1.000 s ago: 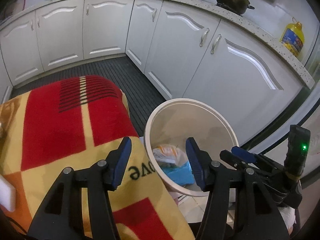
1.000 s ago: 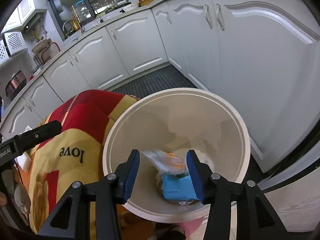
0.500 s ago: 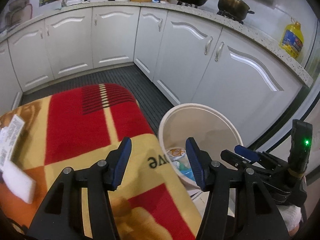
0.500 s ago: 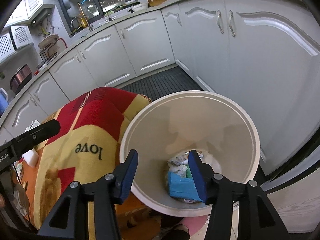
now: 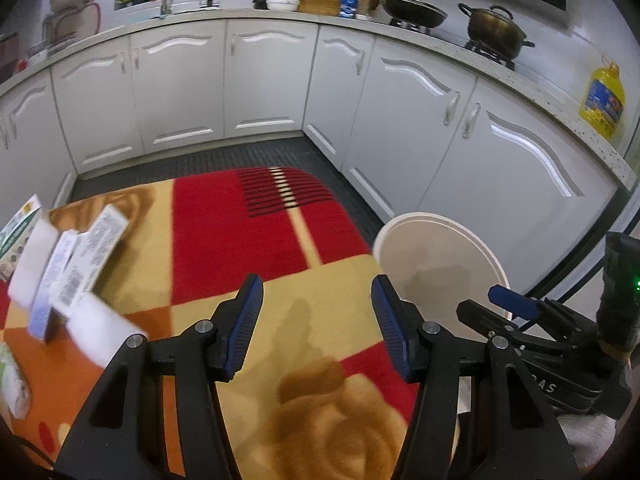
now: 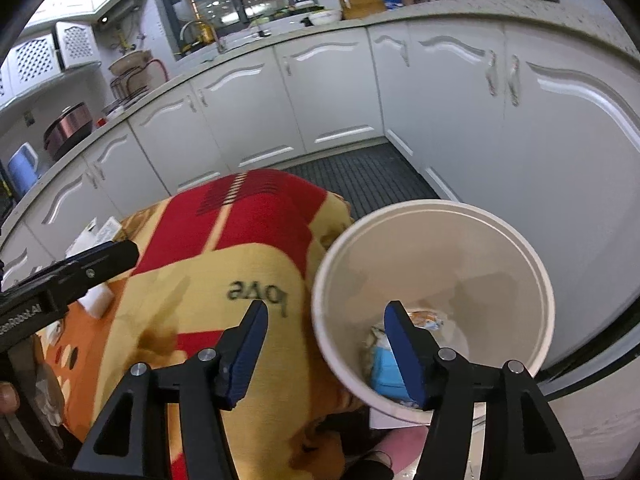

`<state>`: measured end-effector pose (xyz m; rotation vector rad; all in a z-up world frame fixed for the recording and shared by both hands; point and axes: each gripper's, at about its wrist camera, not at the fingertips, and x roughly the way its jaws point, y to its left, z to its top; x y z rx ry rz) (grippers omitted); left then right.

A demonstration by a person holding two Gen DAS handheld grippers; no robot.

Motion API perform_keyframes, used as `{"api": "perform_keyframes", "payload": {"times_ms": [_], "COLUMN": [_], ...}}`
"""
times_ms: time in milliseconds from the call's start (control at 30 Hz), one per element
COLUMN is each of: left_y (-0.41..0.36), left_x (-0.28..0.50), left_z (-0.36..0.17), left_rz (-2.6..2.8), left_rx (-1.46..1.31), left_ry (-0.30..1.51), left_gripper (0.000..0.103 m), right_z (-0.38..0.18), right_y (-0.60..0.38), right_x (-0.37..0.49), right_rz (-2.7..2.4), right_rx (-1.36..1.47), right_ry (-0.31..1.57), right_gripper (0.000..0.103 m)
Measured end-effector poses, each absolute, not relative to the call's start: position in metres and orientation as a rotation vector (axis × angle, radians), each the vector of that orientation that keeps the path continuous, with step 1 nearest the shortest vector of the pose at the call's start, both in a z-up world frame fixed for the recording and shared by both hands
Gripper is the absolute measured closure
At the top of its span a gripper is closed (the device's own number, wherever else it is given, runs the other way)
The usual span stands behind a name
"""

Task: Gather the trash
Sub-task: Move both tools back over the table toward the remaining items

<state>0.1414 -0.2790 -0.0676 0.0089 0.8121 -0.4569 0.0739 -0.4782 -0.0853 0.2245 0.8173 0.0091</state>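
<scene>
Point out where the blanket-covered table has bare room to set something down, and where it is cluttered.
Free: the red and yellow middle of the blanket, from the left gripper up to the striped far edge, and right to the bin. Crowded: the left edge, where white boxes and packets pile together.

Red-and-yellow blanket [image 5: 248, 220] carries white cartons [image 5: 76, 264] at its left edge

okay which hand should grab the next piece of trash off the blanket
Probably left. The left gripper is open, holds nothing, and faces the boxes on the blanket. The right gripper, also open, hangs at the bin rim.
</scene>
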Motion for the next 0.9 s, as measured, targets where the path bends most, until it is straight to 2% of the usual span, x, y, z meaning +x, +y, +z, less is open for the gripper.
{"api": "perform_keyframes", "payload": {"times_ms": [500, 900], "left_y": [-0.212, -0.163], "left_x": [0.131, 0.119], "left_z": [-0.069, -0.073], "left_rz": [-0.392, -0.325], "left_rx": [-0.069, -0.093], "left_ry": [0.845, 0.858], "left_gripper": [0.045, 0.045], "right_z": [-0.077, -0.077], "right_y": [-0.413, -0.371], "right_x": [0.079, 0.087], "right_rz": [0.098, 0.174], "right_rx": [0.144, 0.109], "right_ry": [0.812, 0.824], "right_gripper": [0.036, 0.035]}}
